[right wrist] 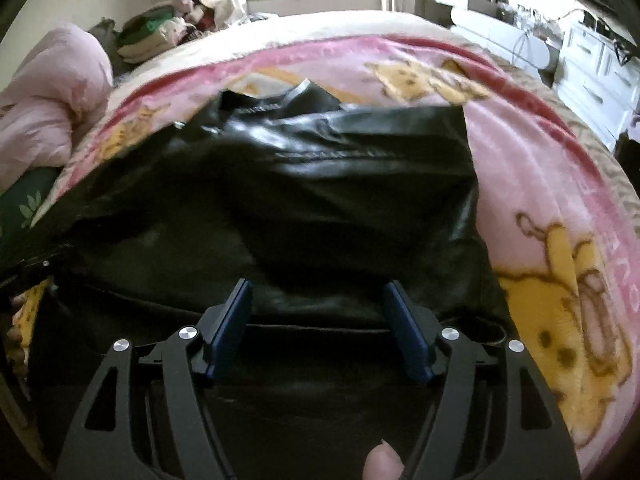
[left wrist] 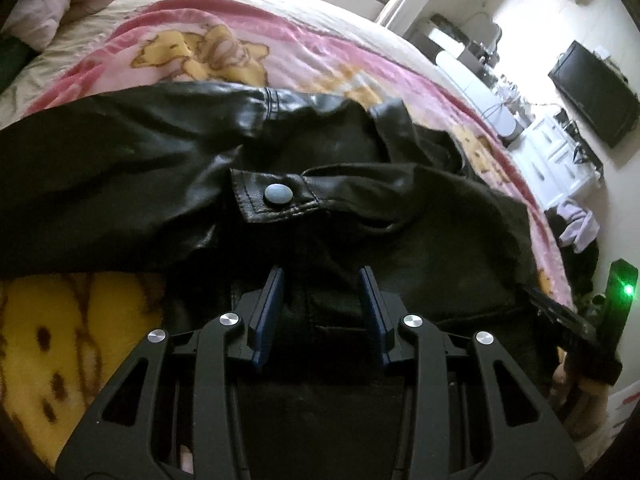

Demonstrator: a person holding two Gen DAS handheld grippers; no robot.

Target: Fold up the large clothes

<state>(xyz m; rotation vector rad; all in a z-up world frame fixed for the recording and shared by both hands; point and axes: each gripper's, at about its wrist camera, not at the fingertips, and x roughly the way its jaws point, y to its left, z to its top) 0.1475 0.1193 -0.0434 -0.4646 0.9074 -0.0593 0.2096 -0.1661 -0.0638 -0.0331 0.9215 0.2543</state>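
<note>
A black leather jacket (left wrist: 168, 152) lies spread on the bed; a strap with a grey snap button (left wrist: 277, 193) lies across its middle. My left gripper (left wrist: 322, 276) is open, its blue pads just above the jacket's near edge, holding nothing. In the right wrist view the jacket (right wrist: 312, 184) fills the centre, with a stitched seam (right wrist: 340, 155) across it. My right gripper (right wrist: 318, 286) is open wide over the jacket's near edge, empty. The right gripper's body with a green light (left wrist: 624, 292) shows at the far right of the left wrist view.
The jacket rests on a pink blanket with yellow cartoon prints (right wrist: 540, 184) covering the bed. A pink duvet (right wrist: 44, 108) is bunched at the left. A white dresser (left wrist: 560, 160) and dark TV (left wrist: 596, 92) stand beyond the bed's right edge.
</note>
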